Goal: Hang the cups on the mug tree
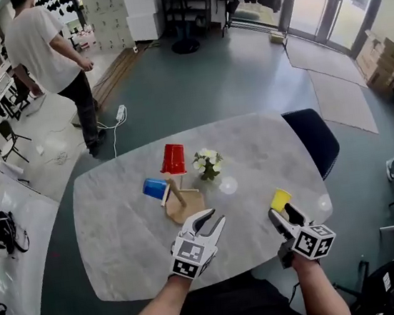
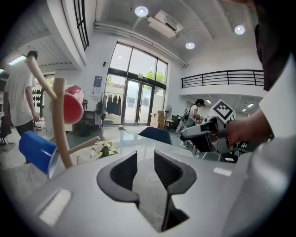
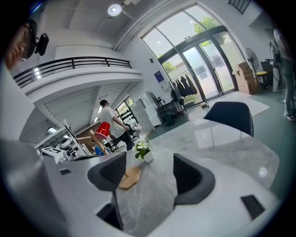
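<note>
A wooden mug tree stands mid-table with a red cup on its upper peg and a blue cup on a lower left peg. A yellow cup sits on the grey table just ahead of my right gripper, whose jaws stand wide open and empty. My left gripper hovers just short of the tree's base, jaws narrowly apart with nothing between them. The left gripper view shows the tree, red cup and blue cup. The yellow cup is absent from the right gripper view.
A small white pot of flowers stands right of the tree. A dark blue chair is tucked at the table's right edge. A person stands on the floor at the far left.
</note>
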### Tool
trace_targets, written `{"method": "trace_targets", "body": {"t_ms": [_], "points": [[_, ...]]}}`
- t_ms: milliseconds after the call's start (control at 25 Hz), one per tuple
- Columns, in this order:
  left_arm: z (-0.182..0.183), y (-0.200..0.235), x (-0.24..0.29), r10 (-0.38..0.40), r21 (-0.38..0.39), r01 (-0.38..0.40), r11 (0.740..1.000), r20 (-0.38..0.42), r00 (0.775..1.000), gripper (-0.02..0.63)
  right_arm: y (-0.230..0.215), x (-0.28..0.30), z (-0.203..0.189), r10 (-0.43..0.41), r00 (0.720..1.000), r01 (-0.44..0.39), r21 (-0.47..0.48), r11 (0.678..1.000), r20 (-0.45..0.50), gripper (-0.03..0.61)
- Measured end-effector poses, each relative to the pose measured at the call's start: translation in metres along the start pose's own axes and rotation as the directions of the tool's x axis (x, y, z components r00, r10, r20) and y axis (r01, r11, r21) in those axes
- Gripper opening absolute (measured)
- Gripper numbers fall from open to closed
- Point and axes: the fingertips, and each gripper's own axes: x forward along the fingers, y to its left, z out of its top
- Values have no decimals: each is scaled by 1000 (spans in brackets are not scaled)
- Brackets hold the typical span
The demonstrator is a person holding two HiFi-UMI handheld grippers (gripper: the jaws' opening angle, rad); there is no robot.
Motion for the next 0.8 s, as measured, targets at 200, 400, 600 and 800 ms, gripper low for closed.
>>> {"method": "trace_targets", "body": {"t_ms": [200, 400, 600, 800], "points": [[-1, -7, 25, -9, 9, 9, 1000, -24, 1000, 89, -48, 1, -24, -63, 997, 67, 81, 994, -50, 299], [-5, -10, 49, -6, 0, 6, 1000, -49, 999, 77, -98, 13, -40, -121, 987, 136, 148, 980, -103, 304], [-13, -16, 64, -11, -9, 11, 1000, -67, 998, 67, -139, 29, -63, -156, 973, 196, 248, 949, -171, 304], [-15, -14, 74, -10, -1, 10, 1000, -87, 996, 64, -170, 52, -85, -192, 952, 261, 304, 916, -237, 305]]}}
